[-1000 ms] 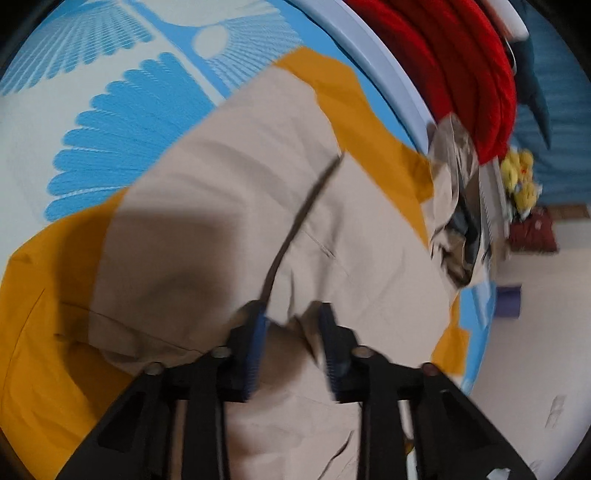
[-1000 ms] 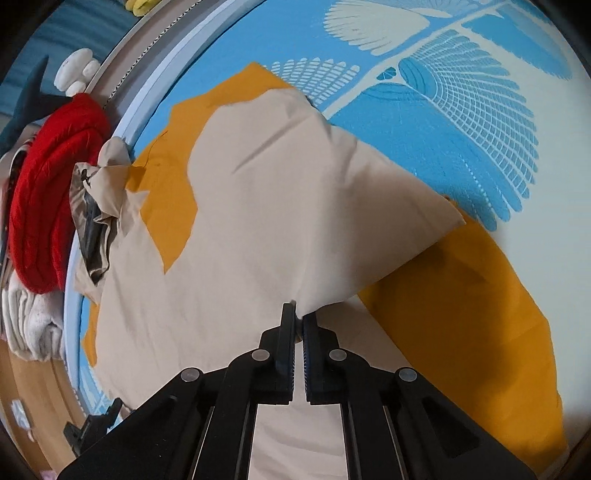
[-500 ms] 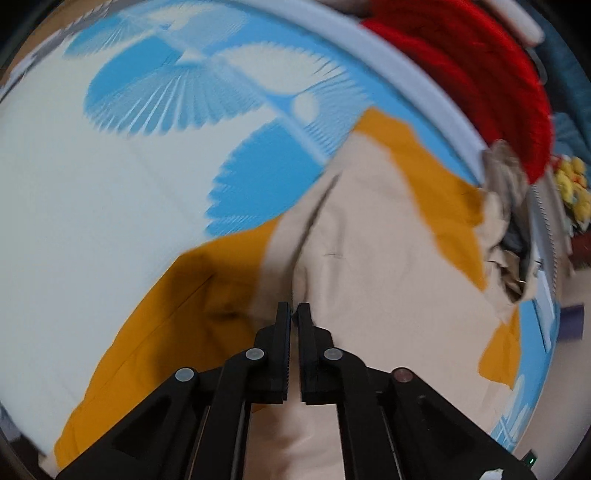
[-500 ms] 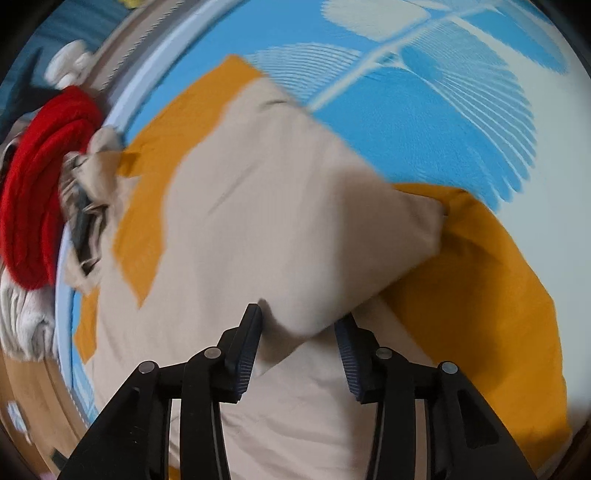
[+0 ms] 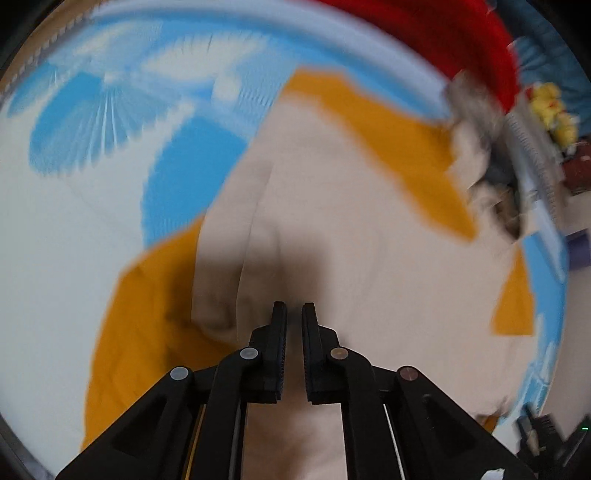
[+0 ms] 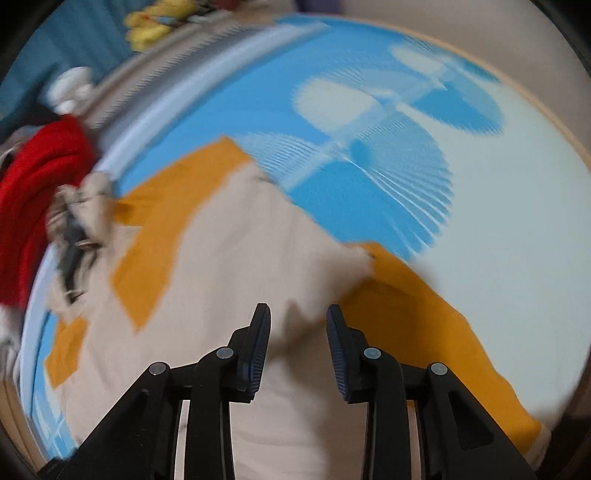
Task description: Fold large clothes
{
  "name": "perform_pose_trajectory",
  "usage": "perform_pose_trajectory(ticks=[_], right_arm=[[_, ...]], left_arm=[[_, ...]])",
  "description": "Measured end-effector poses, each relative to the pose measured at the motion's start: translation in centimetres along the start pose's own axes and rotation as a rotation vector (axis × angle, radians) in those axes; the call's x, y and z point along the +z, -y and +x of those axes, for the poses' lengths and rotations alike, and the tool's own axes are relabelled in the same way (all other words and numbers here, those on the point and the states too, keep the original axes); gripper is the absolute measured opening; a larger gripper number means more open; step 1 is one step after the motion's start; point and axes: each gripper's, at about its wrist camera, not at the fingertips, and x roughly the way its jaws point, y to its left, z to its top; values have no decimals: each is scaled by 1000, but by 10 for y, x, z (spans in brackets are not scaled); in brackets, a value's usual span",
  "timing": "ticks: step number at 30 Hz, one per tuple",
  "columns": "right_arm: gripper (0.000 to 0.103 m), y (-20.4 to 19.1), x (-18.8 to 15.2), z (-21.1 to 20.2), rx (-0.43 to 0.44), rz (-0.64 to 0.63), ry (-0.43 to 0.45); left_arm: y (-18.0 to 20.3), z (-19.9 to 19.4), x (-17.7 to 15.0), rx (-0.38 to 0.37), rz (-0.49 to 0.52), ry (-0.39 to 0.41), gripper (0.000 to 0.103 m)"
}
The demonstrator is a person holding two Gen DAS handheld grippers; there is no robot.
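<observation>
- While both wrist views are motion-blurred, the main items still read clearly.
- Beige garment (image 5: 362, 229) lies spread on the blue-and-white patterned bed cover (image 5: 74, 206), folded over so that it covers most of an orange cloth (image 5: 147, 317) beneath it.
- Orange cloth shows past the beige edges on several sides: a wide patch at lower left in the left view, a strip along the top, a small corner at right.
- Left gripper (image 5: 294, 314): jaws nearly together, a narrow slit between the pads. It points steeply down over the beige fabric. Blur and shadow; cannot tell whether any cloth is pinched in the slit.
- Right gripper (image 6: 298, 317): jaws apart and closing. Beige fabric lies below and between them, but the pads (image 6: 258, 350) press on nothing; no grip seen.
- Beyond the cover's pale rim: a red knitted item (image 6: 40, 173), a crumpled beige-and-dark bundle (image 6: 79, 221) just beside it, and yellow soft toys (image 6: 159, 22) farther back.
</observation>
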Motion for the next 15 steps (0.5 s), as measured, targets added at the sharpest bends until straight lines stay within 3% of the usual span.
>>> perform_pose_trajectory(ticks=[3, 5, 9, 15], right_arm=[[44, -23, 8, 14, 94, -92, -18], [46, -31, 12, 41, 138, -137, -136], [46, -11, 7, 77, 72, -84, -294], [46, -22, 11, 58, 87, -137, -236]], left_arm=[[1, 0, -5, 40, 16, 5, 7], [12, -13, -5, 44, 67, 54, 10], [27, -25, -5, 82, 160, 131, 16], [27, 4, -7, 122, 173, 58, 16]])
